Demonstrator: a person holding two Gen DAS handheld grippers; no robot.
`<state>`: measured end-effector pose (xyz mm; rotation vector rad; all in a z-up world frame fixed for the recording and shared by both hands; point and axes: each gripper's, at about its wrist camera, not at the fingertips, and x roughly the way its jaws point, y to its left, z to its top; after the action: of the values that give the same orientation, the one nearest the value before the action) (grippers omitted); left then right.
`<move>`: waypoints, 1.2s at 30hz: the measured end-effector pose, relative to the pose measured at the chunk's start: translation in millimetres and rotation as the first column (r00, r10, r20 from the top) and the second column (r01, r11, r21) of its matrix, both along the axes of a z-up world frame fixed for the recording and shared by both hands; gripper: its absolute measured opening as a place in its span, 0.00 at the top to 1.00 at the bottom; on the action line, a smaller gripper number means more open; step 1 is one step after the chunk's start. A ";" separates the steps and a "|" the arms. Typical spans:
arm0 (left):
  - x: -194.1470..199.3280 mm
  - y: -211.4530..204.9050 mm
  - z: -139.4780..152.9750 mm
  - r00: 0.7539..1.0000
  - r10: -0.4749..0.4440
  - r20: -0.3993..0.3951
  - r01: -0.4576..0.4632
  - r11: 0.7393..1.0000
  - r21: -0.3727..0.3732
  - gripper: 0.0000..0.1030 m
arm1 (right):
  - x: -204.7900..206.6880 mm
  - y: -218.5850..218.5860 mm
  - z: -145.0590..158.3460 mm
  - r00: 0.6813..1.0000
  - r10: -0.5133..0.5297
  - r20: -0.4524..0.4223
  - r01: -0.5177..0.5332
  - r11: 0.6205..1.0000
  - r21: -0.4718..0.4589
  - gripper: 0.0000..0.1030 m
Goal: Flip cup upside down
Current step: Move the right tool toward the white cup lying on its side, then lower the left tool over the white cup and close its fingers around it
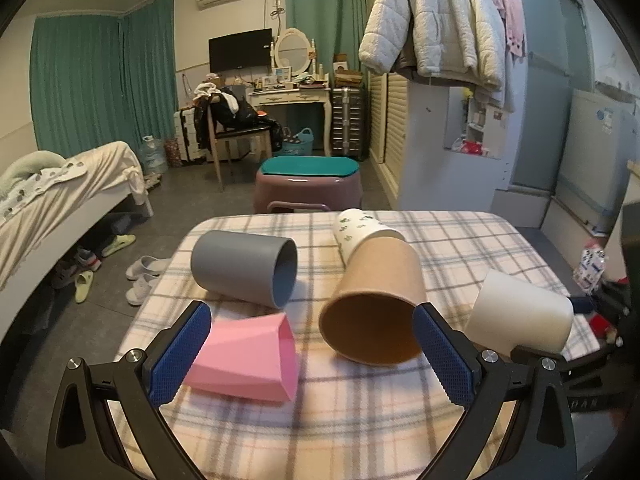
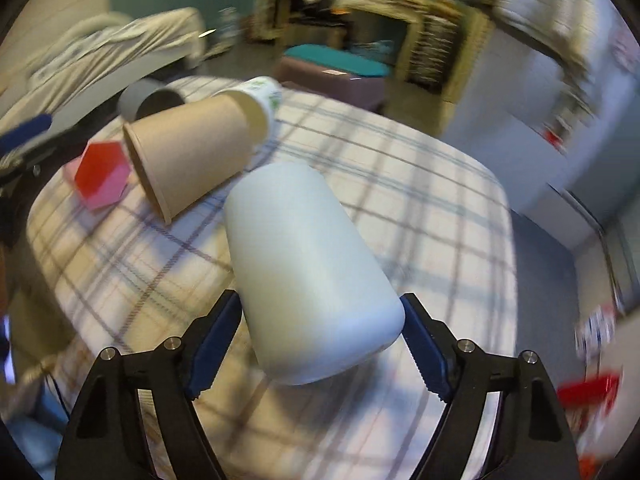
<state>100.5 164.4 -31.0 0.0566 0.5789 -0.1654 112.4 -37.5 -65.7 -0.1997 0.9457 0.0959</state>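
Five cups (image 1: 244, 266) on plaid table (image 1: 460, 236); left fingers (image 1: 182, 354) spread, right fingers (image 2: 218, 336) pinching white cup (image 2: 308, 272).

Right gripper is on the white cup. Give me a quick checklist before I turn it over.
1. White cup between the right gripper fingers: ok.
2. Pads firmly pressing the cup: cannot tell; view is motion-blurred.
3. Cup clear of the brown paper cup: ok, a gap shows.
4. Bare tablecloth beside it for setting down: ok.
5. Left gripper out of the way: ok, open, near the pink cup.
6. Cup's mouth direction: cannot tell.
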 end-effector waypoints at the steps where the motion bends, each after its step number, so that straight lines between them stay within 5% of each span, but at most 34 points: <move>1: -1.9 0.1 -0.6 1.000 -0.007 0.001 0.007 1.000 0.000 0.00 | -10.3 2.6 2.7 0.999 -0.051 0.016 0.051 0.999 0.016 0.23; 12: -22.1 1.9 -7.2 0.996 -0.090 0.000 0.090 0.996 -0.023 0.00 | -47.7 21.6 4.0 0.952 -0.303 0.033 0.296 0.945 0.136 0.25; 24: -24.9 19.1 -10.3 0.998 -0.059 -0.007 0.059 0.998 -0.023 0.00 | -46.6 49.1 1.8 0.958 -0.284 0.039 0.277 0.951 0.138 0.26; 26: -26.9 18.8 -8.4 0.999 -0.053 -0.005 0.053 0.998 -0.020 0.00 | -48.8 44.5 6.0 0.959 -0.278 0.051 0.266 0.950 0.166 0.20; 30: -34.2 11.7 -5.1 0.998 -0.061 -0.001 0.061 0.998 -0.004 0.00 | -65.2 26.0 29.2 0.956 -0.245 0.160 0.205 0.951 0.231 0.11; 36: -51.7 -25.7 5.6 0.996 -0.088 0.005 0.088 0.996 -0.006 0.00 | -99.2 -31.5 58.7 0.881 -0.331 0.339 0.261 0.936 0.235 0.07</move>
<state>48.8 138.7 -25.4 0.0759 0.5718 -0.2522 13.2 -69.0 -7.0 0.1002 0.5706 -0.1375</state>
